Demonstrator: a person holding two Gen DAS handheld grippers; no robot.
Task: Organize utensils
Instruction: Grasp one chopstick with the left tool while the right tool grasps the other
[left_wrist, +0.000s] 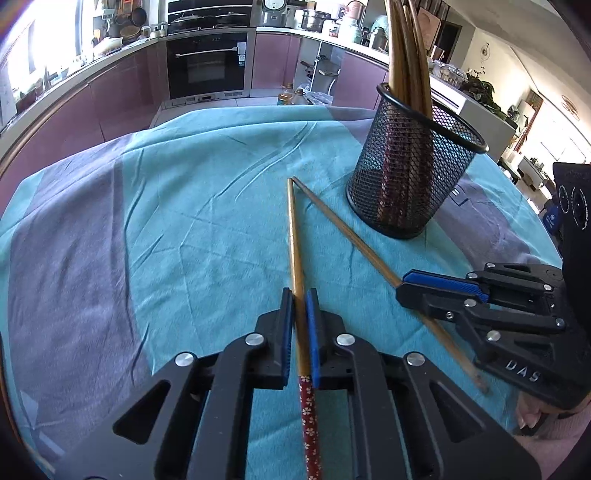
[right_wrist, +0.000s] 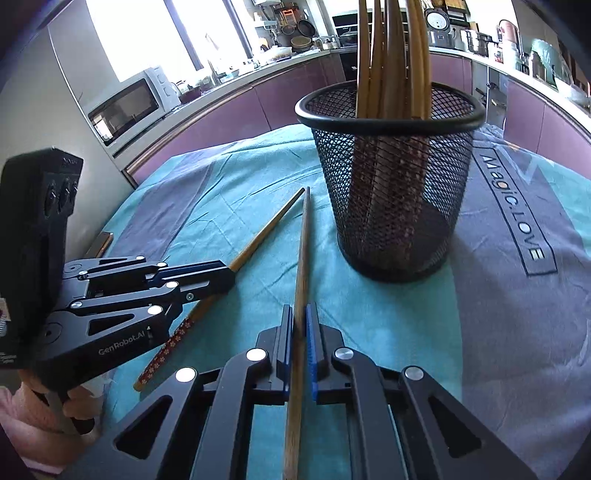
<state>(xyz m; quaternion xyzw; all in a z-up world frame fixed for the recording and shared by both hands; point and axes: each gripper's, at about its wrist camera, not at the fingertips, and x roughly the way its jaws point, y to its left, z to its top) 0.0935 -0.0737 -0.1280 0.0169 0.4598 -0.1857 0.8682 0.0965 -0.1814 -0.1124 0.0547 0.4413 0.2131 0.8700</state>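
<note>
**A:** Starting on my left: the left gripper (left_wrist: 300, 325) is clamped narrow on a chopstick with a red floral handle (left_wrist: 295, 236). The shaft runs straight out along the fingers, tip pointing away from me, and the patterned end trails back under the camera.

**B:** And the holder?

**A:** The black mesh holder (left_wrist: 413, 177) sits ahead and to the right of that tip, upright on the teal tablecloth (left_wrist: 166, 221), already carrying a bundle of chopsticks (left_wrist: 404, 55). So my left load must swing rightward and tip up to go in.

**B:** Right side?

**A:** The right gripper (right_wrist: 300, 325) is pinched on a plain wooden chopstick (right_wrist: 301, 258), also lying along its fingers. The two tips nearly meet, forming a narrow V. From here the holder stands just right of the tip, so I judge the right hand is nearer.

**B:** What does one camera give you that the other doesn't?

**A:** The right view shows the holder's open rim almost face-on. The left view shows the right chopstick's tail end poking out behind its gripper. Whether either shaft touches the cloth, I cannot tell.
</note>
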